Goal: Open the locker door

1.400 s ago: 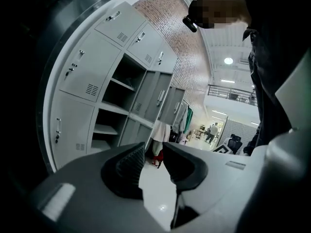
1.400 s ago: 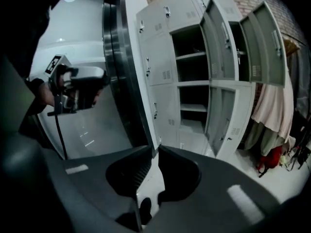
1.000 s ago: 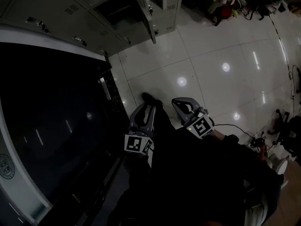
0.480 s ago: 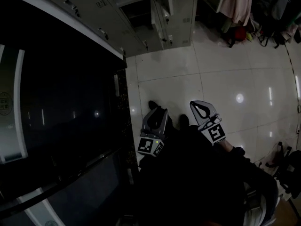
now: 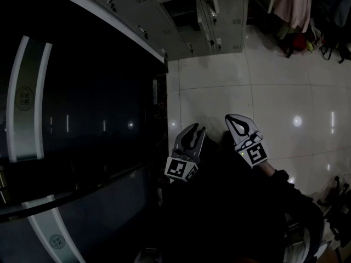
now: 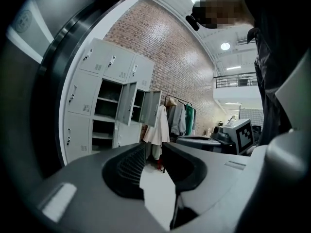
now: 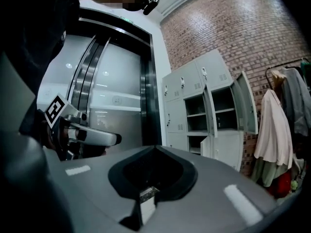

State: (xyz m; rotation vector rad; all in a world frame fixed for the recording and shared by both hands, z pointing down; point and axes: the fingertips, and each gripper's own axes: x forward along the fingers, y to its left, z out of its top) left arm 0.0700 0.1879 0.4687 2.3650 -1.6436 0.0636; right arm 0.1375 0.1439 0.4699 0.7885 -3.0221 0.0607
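Glossy white floor tiles [image 5: 263,92] stretch between a dark glass door [image 5: 82,125] and a brick wall [image 7: 243,28]. Down low, close against the person's dark clothing [image 5: 230,212], the left hand-held gripper [image 5: 192,137] is released: its jaws stand apart with only floor showing in the gap, and nothing is between them. Just beside it, the right hand-held gripper [image 5: 237,120] is clenched, jaw tips together, and it holds nothing. Both point along the floor, and neither touches anything.

Farther out, well apart from both, the lockers [image 5: 178,40] stand in a grey bank against the brick wall, next to the glass door's black frame. Several middle compartments already gape with their open doors [image 7: 247,106] swung outward and bare shelves showing; the ones around them are shut. Beyond the bank, clothes [image 7: 274,130] hang on a rack.
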